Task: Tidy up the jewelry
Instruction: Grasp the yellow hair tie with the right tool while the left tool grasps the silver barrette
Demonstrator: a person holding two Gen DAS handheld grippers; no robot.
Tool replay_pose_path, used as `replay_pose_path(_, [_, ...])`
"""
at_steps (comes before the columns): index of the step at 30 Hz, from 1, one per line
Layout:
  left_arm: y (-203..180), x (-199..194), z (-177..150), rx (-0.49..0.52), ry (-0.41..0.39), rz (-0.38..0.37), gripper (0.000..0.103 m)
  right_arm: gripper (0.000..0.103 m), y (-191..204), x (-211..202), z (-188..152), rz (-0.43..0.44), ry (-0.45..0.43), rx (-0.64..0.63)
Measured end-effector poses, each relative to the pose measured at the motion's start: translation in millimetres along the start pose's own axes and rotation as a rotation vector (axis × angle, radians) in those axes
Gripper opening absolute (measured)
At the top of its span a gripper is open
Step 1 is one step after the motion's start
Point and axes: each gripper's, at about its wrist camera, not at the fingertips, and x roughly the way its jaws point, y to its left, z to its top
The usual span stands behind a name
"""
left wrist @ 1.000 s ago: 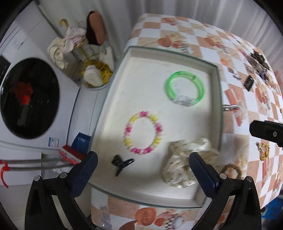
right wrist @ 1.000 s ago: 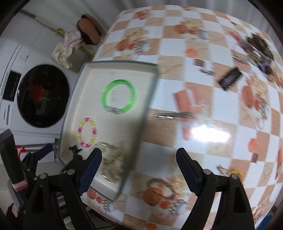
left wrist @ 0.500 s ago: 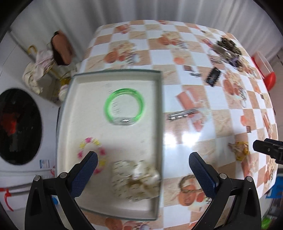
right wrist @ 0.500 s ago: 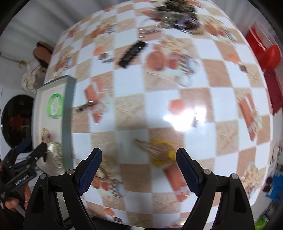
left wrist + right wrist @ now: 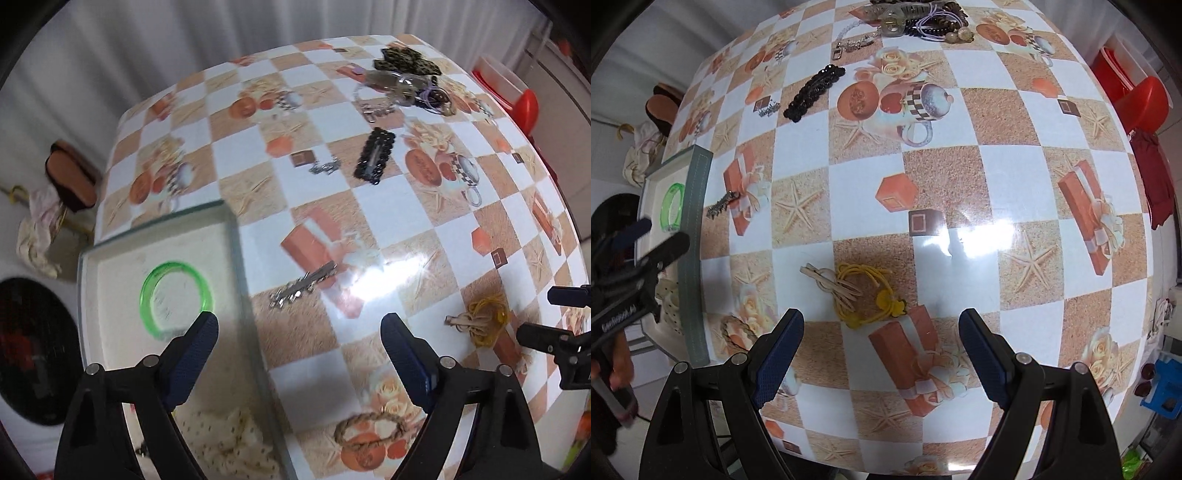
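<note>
A grey tray [image 5: 236, 258] on the table's left holds a green bangle [image 5: 176, 300] and a cream dotted scrunchie [image 5: 225, 439]. My left gripper [image 5: 299, 354] is open and empty above the tray's right edge. A silver hair clip [image 5: 303, 286] lies just right of the tray. My right gripper [image 5: 881, 350] is open and empty, hovering just in front of a yellow hair tie with a beige clip [image 5: 860, 291]. A black barrette [image 5: 814, 92], a small silver clip [image 5: 768, 109] and a pile of jewelry [image 5: 916, 16] lie at the far side.
The table has a glossy checkered cloth [image 5: 960, 184]. A washing machine door [image 5: 33, 350] is at the left. A red stool [image 5: 1141, 99] stands at the right. The left gripper shows in the right wrist view [image 5: 639, 251].
Both grippers have swung right, away from the tray. The right gripper now faces the yellow hair tie. The left view has moved from over the tray toward the table's middle.
</note>
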Motion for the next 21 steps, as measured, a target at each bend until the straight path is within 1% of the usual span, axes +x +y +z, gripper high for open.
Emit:
replay_pose_path(4, [-8.8,11.3,7.0,0.042,0.001,-0.005,0.094,0.088,-8.9,6.3,0.9,-0.012,-0.003,0.010])
replay_pose_path(6, [-12.9,20.3,10.3,0.063,0.010,0.006,0.094,0.085,-12.1,9.3,2.3,-0.015,-0.006,0.013])
replay_pose_path(8, [-15.2,29.9,13.6,0.075,0.023,0.014,0.094,0.078,-13.2,13.5,4.5,-0.018,-0.005,0.005])
replay_pose_path(9, [-15.6,34.0,14.6,0.076,0.029,0.016,0.094,0.077,-13.1,15.7,5.3,-0.020,-0.004,-0.001])
replay_pose_path(12, [-16.0,46.7,17.3,0.076,0.050,0.018,0.094,0.069,-11.1,23.7,7.1,-0.032,0.003,-0.025])
replay_pose_path(14, [-16.7,54.1,18.3,0.084,0.060,0.025,0.094,0.061,-9.0,29.8,8.2,-0.039,0.012,-0.042])
replay_pose_path(18, [-16.7,67.3,19.6,0.091,0.085,0.028,0.094,0.059,-2.6,40.0,9.3,-0.065,0.017,-0.084])
replay_pose_path(21, [-19.2,72.3,20.4,0.102,0.091,0.019,0.094,0.059,6.1,42.3,11.0,-0.097,0.001,-0.129])
